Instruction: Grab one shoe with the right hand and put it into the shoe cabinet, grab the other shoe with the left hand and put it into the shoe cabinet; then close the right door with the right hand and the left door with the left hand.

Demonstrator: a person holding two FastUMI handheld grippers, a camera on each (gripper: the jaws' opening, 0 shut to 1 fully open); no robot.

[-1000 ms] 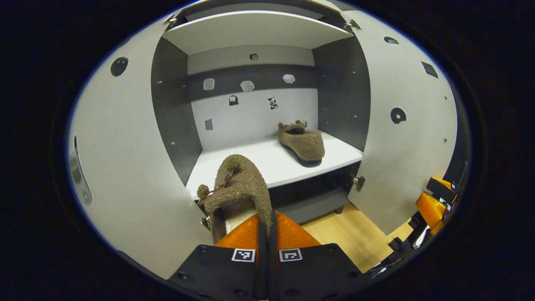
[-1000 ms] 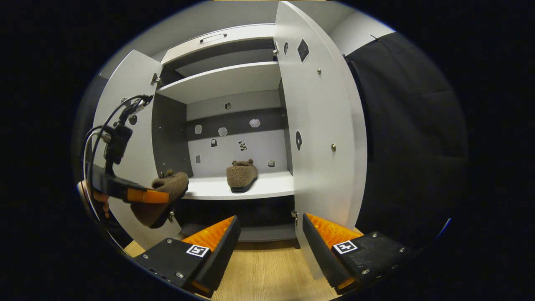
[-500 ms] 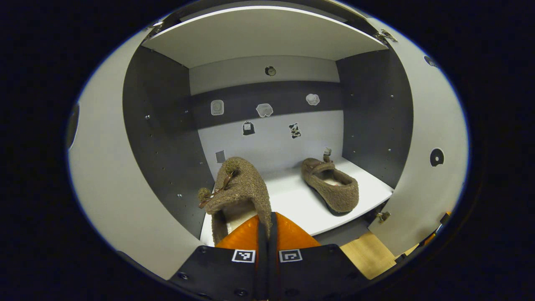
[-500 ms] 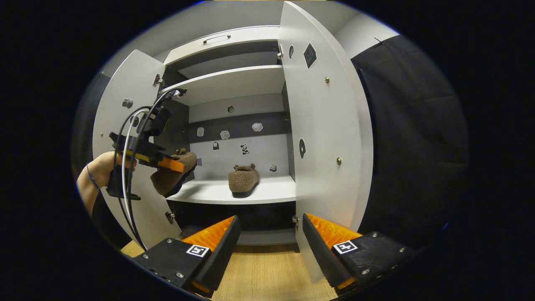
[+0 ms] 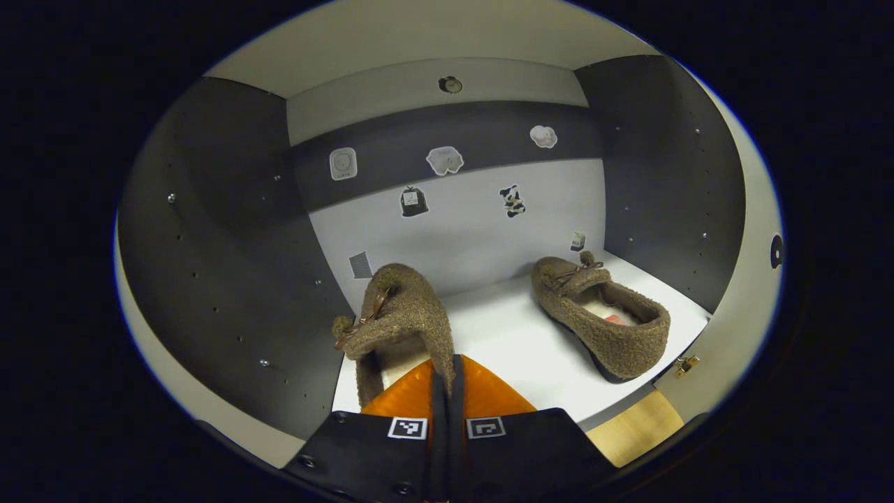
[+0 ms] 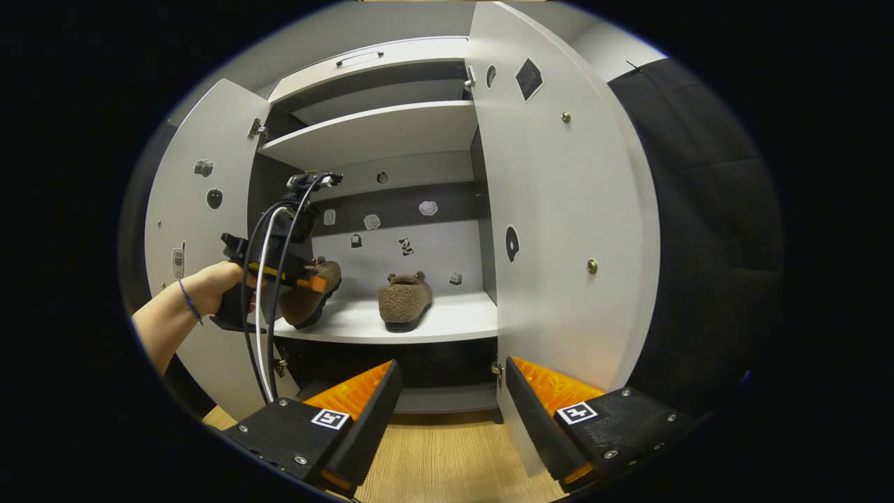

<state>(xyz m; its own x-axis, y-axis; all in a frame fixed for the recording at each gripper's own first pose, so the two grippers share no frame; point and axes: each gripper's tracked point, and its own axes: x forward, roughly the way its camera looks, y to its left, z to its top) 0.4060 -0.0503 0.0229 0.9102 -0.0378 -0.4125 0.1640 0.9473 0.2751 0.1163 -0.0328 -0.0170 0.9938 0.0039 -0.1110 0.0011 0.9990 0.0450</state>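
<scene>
The left gripper point(image 5: 447, 363) is pinched on the heel wall of a brown fuzzy shoe point(image 5: 394, 318), its fingers pressed together with the fabric between them, and it has the shoe inside the shoe cabinet point(image 6: 377, 133), over the left end of the white lower shelf point(image 5: 517, 349). From the right gripper view the same shoe point(image 6: 311, 290) hangs with its sole close above the shelf edge — whether it touches I cannot tell. The right gripper point(image 6: 450, 391) hangs back outside the cabinet, low over the wooden floor point(image 6: 447, 461), its fingers spread wide with nothing between them.

So the step in hand looks like the second shoe going in. I'd say the next move calls for lowering it until the sole sits flat, then letting go and drawing straight back out between the doors.

The other shoe point(image 5: 601, 321) already rests on the right half of that shelf, toe toward the back wall, well apart from the held one. The upper shelf point(image 6: 377, 136) has nothing on its underside view to report. Both doors — the left door point(image 6: 202, 209) and the right door point(image 6: 559, 230) — stand open, not yet closed.
</scene>
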